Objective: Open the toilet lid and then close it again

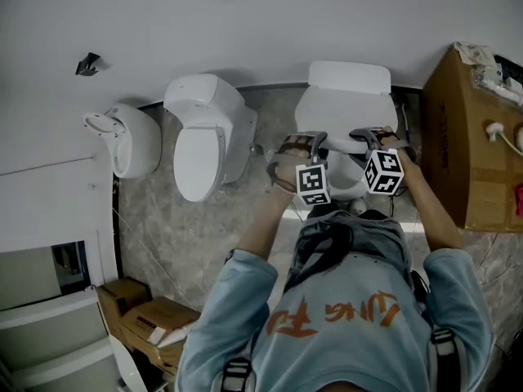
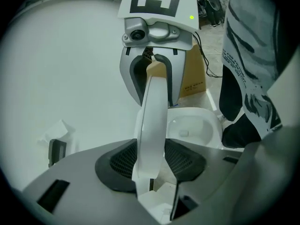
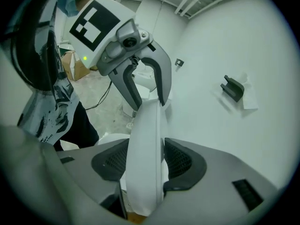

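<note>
Toilet lid (image 1: pixel 343 114) raised, rim pinched in tongs of left gripper (image 2: pixel 152 165) and right gripper (image 3: pixel 147 163), one each side; bowl (image 2: pixel 192 128) exposed.

Sanitary-ware storeroom or showroom: toilets (image 1: pixel 347 96) in a row along white wall (image 1: pixel 245 31), stone-patterned floor (image 1: pixel 155 227), cardboard boxes (image 1: pixel 155 321).

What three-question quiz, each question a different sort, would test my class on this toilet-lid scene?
1. True or false: the toilet lid stands between the jaws of both the left gripper and the right gripper.
2. At the head view's right edge stands: A a cardboard box, B a bucket, C a sink?
3. On the neighbouring toilet, is the lid up or down?
Key: 1 true; 2 A; 3 down.
</note>
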Motion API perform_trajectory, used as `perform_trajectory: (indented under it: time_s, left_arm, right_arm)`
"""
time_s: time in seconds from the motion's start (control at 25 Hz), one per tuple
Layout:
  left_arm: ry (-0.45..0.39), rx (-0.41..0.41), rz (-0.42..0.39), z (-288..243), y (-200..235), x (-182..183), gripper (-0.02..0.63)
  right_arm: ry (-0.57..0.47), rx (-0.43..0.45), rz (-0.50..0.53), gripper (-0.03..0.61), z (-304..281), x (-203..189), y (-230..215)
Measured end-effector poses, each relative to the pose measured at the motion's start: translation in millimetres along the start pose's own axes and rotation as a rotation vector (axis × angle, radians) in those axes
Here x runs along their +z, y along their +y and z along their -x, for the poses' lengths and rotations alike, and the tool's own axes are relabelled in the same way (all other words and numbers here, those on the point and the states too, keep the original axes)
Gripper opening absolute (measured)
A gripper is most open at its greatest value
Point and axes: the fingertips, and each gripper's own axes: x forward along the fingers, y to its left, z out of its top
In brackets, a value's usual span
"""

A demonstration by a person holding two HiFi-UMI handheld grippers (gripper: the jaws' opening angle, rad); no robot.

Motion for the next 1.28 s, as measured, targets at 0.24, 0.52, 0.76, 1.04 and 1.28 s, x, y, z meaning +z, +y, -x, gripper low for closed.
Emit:
perform_trajectory:
  time_s: [0.24, 0.52, 0.76, 1.04, 1.28]
  left_arm:
    - [0.07, -0.063, 0.01, -3.9, -58.7, -9.8, 0.204]
    - [0.108, -0.184, 0.086, -23.3, -132.9, -22.2, 0.221]
    - [0.153, -0.233, 0.121, -41.1, -182.2, -34.0, 0.23]
    - [0.145, -0.348, 0.202, -67.8, -224.6, -42.3, 0.207]
    - [0.156, -0.438, 0.281, -90.1, -270.4, -49.0, 0.186]
  right_arm:
    - [-0.001, 0.074, -0.015, 0.258, -19.4, -5.6, 54.2]
    - [-0.058, 0.181, -0.145, 0.271, -46.6, -19.2, 115.5]
    - [-0.05, 0.224, -0.163, 0.27, -74.1, -31.7, 152.1]
    - [-0.024, 0.266, -0.209, 0.242, -108.5, -53.1, 186.3]
    - [0.025, 0.273, -0.213, 0.23, -139.0, -74.2, 224.5]
